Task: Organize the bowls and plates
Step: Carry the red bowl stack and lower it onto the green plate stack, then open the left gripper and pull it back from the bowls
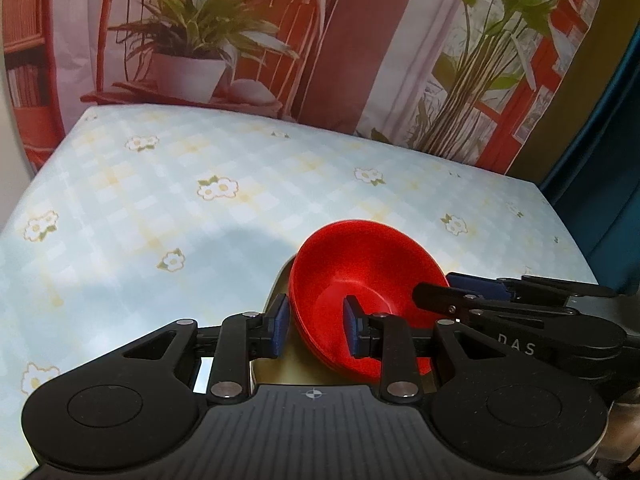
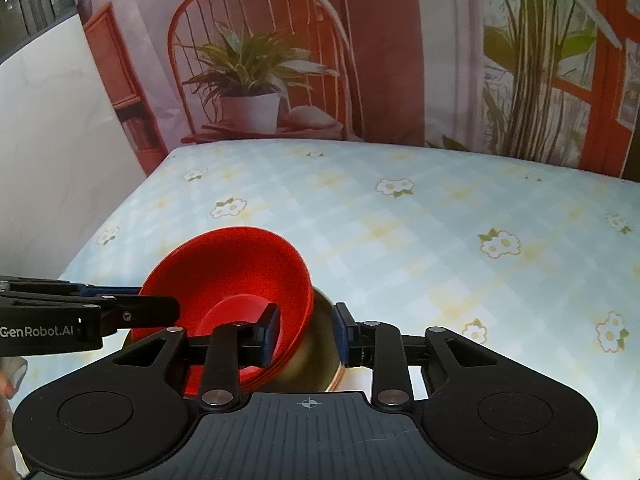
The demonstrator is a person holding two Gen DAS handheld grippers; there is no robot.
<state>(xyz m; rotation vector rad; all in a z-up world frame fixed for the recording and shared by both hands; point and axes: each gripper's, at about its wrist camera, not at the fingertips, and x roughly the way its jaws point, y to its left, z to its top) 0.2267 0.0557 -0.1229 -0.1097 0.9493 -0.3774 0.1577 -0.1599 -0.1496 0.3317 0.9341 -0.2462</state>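
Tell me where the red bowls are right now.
The stack of glossy red plastic bowls sits tilted in a gold metal dish at the table's near edge, between the left claw and right claw, which straddle its rim.

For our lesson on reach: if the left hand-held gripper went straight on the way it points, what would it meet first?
Probably the red bowls: their near rim already sits between the left hand-held gripper pads. Depth is unclear.

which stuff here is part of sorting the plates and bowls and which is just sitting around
Part of the job:
- red bowls, a nested stack, tilted
- gold plate under the stack
- left gripper, its jaws astride the stack's rim
- right gripper, likewise

Just there:
- flowered tablecloth
- printed backdrop of chair and plants
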